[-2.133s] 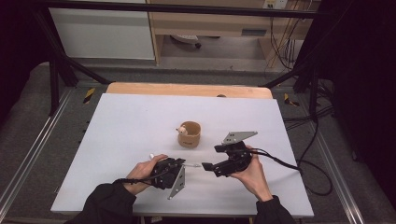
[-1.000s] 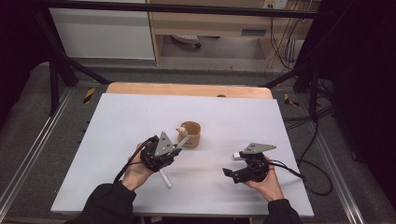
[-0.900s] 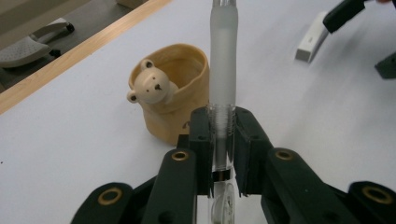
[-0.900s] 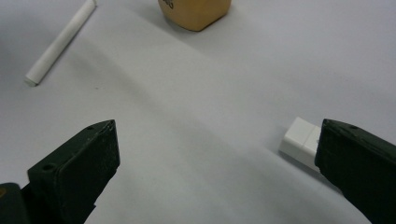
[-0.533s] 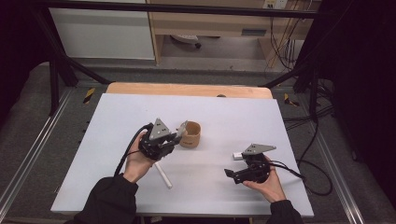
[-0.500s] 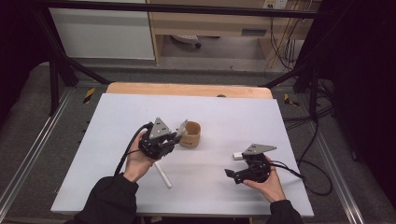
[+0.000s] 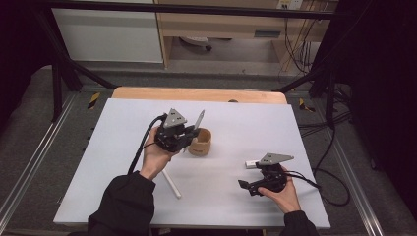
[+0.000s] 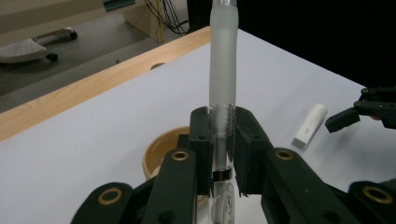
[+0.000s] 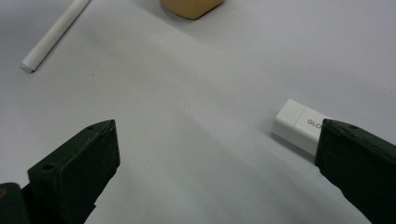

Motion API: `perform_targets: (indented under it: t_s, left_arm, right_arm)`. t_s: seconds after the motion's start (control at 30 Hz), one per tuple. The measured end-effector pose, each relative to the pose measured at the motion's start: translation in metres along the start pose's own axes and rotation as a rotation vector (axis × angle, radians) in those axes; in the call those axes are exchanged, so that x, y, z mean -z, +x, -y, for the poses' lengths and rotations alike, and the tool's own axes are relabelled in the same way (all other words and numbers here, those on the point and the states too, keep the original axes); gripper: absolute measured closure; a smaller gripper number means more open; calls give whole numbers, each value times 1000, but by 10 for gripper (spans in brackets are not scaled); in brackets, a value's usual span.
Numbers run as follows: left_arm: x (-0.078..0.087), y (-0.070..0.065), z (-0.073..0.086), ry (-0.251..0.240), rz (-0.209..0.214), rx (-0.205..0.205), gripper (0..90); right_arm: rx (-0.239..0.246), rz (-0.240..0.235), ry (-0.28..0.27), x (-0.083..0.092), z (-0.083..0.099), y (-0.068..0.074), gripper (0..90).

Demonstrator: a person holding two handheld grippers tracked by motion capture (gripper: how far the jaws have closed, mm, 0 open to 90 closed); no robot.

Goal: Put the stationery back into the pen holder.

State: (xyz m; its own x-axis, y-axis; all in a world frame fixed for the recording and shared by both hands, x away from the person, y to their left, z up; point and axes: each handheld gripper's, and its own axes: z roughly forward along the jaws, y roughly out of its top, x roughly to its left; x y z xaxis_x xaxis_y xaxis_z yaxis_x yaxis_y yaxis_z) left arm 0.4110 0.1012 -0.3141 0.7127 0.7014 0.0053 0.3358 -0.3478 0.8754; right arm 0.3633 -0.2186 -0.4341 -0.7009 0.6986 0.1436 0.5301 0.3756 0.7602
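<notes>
Left gripper holds a pen upright beside the wooden cup

Left gripper (image 7: 189,135) is seen in the high view with its jaws pinched on a clear plastic pen (image 8: 222,70). In the left gripper view the pen is clamped between the two black pads and rises straight up out of them, its frosted upper part pointing away from the jaws. Its long axis is thus set nearly upright, tilted a little in the high view.

A round wooden cup (image 7: 199,142) is placed just beyond and below the left gripper, close to its jaws; whether the gripper touches its rim cannot be told. The move ahead is judged to turn on this: the cup mouth lies just under and ahead of the held pen, so the pen must be lined up over the opening. The left hand is much the nearer one to the cup.

Right gripper (image 9: 215,163) is held low over the table with its jaws spread wide and nothing between them. A small white block (image 9: 299,125) lies flat just beside its far jaw.

One cup, one held pen, one white block and one white stick (image 7: 171,183), lying flat near the left forearm, are counted.
</notes>
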Motion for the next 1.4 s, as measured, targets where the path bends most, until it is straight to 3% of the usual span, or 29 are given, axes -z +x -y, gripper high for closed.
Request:
perform_targets:
  t_s: [0.3,0.7,1.4]
  left_arm:
    - [-25,-1,-13,-5,-2,9,786]
    - [-56,9,-19,-8,-20,24,785]
    - [-102,25,0,32,-33,33,785]
  right_arm:
    - [13,-2,-2,1,0,0,6]
    - [20,-10,2,1,0,-1,6]
    - [26,-13,9,1,1,0,6]
